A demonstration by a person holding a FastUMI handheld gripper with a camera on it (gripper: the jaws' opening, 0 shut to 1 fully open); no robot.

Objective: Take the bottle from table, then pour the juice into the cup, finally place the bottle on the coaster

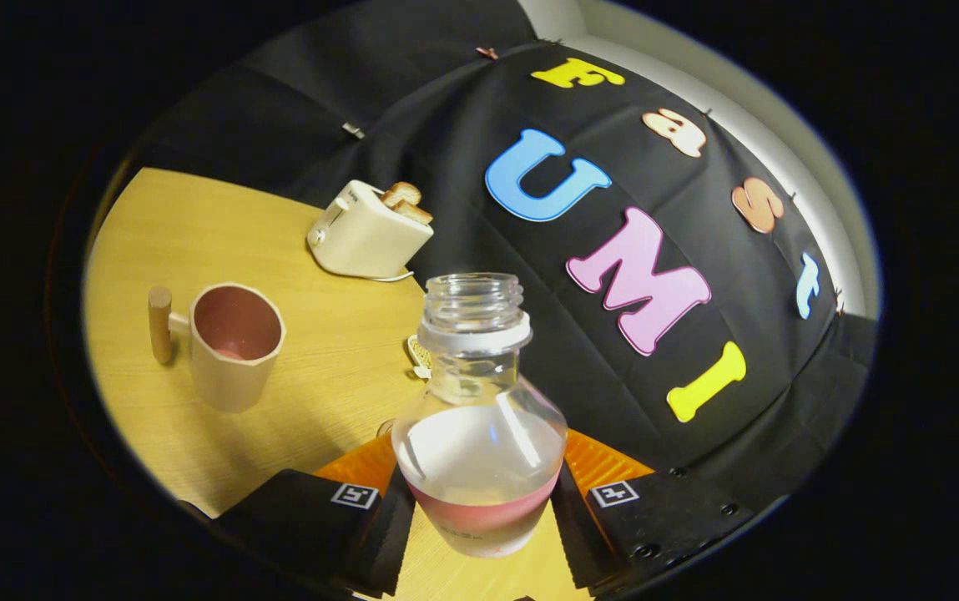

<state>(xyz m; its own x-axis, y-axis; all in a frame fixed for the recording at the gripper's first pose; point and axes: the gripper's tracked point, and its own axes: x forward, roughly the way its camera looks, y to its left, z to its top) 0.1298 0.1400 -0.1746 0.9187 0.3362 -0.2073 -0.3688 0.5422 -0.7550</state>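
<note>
Gripper cam, tilted, close over table (195, 242).

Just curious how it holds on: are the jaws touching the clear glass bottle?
Touching: the gripper view shows both jaws pressed against the clear glass bottle sides.

You are working in a staged booth dressed as a kitchen corner, not a real home. Beyond your claw (479, 509), black cloth (412, 125) hangs as the backdrop, with a pale wall (788, 125) showing past its edge. The wooden worktop (195, 234) carries a toaster (366, 238) holding what looks like toast (406, 203), ahead and to the left.
</note>
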